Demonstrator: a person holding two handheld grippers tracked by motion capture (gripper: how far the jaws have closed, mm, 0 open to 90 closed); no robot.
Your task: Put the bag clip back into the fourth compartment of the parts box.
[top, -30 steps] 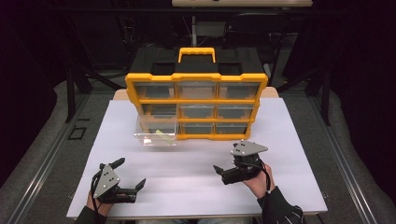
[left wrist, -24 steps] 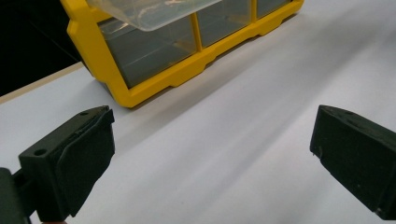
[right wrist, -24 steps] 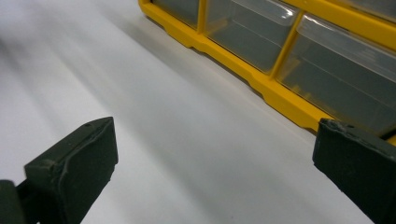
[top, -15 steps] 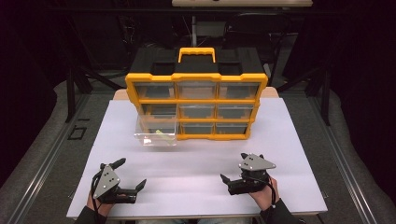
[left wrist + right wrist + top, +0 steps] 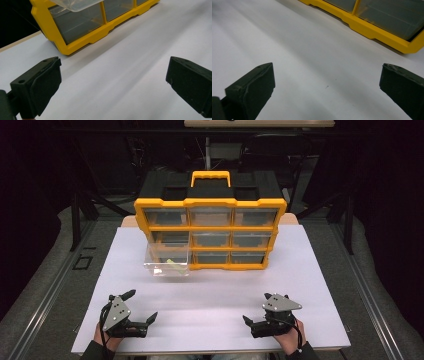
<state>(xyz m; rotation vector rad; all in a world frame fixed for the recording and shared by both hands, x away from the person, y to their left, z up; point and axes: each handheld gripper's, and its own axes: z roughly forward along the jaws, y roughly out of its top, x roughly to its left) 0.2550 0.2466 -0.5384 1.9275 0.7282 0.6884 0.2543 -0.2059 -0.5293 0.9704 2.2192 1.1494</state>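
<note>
High view: a yellow drawer cabinet [image 5: 210, 234] with a black top and yellow handle stood at the far middle of the white surface [image 5: 210, 290]. One clear drawer [image 5: 167, 261] at its lower left was pulled out, with a small yellow-green item [image 5: 173, 264] inside. The left gripper [image 5: 141, 306] rested near the surface's front left edge and the right gripper [image 5: 257, 309] near its front right, both well apart from the cabinet, jaws spread and empty.

Left gripper view: the left gripper [image 5: 113, 82] had its jaws wide apart over bare surface; the cabinet's lower corner [image 5: 62, 47] and the protruding drawer [image 5: 75, 4] lay ahead.

Right gripper view: the right gripper [image 5: 327, 85] likewise stood with jaws apart, holding nothing; the cabinet's yellow base [image 5: 372, 30] crossed the upper right.
</note>
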